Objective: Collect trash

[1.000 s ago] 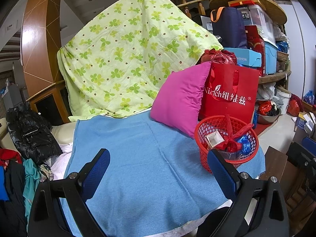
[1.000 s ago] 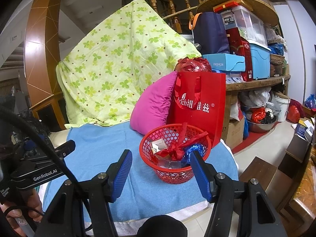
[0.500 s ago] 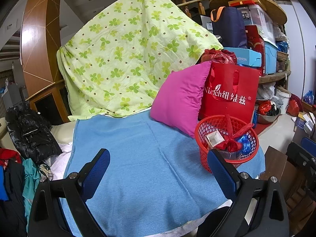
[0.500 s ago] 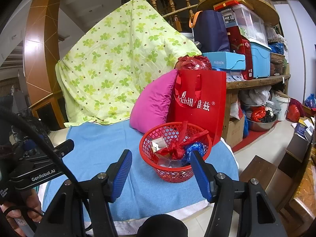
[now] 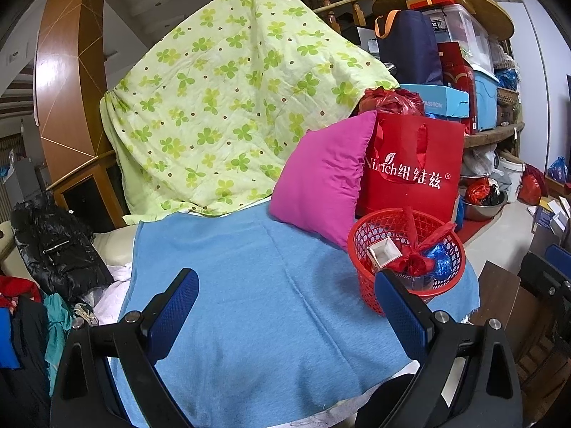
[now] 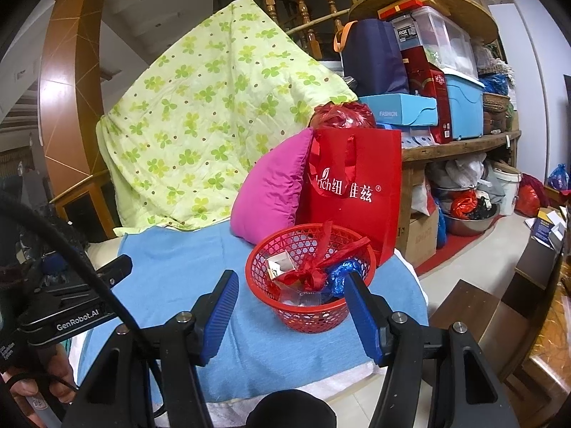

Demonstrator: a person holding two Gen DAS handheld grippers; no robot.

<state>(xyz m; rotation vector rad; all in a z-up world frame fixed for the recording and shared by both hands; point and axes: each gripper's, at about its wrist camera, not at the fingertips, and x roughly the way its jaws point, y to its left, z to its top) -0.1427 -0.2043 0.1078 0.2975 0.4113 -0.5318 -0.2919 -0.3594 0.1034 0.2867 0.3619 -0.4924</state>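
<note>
Red mesh basket (image 6: 309, 278) at the near right edge of a blue cloth (image 5: 257, 306), already holding trash: a knotted red plastic wrapper (image 6: 314, 271), a crumpled blue foil piece (image 6: 342, 271), a small white open box (image 6: 280, 263), something clear beneath, too dim to name. Likely very light and crushable throughout; wrapper soft and slippery, best pinched at the knot; box thin-walled, best taken by one wall; basket light, springy, best gripped on the rim. Behind, touching or nearly so, a magenta pillow (image 6: 271, 192) and red shopping bag (image 6: 357, 192); farther left, a clover-print quilt (image 5: 228, 107). Right gripper (image 6: 291, 315) jaws apart, empty, short of the basket. Left gripper (image 5: 285, 315) spread wide, empty, above bare cloth.
</note>
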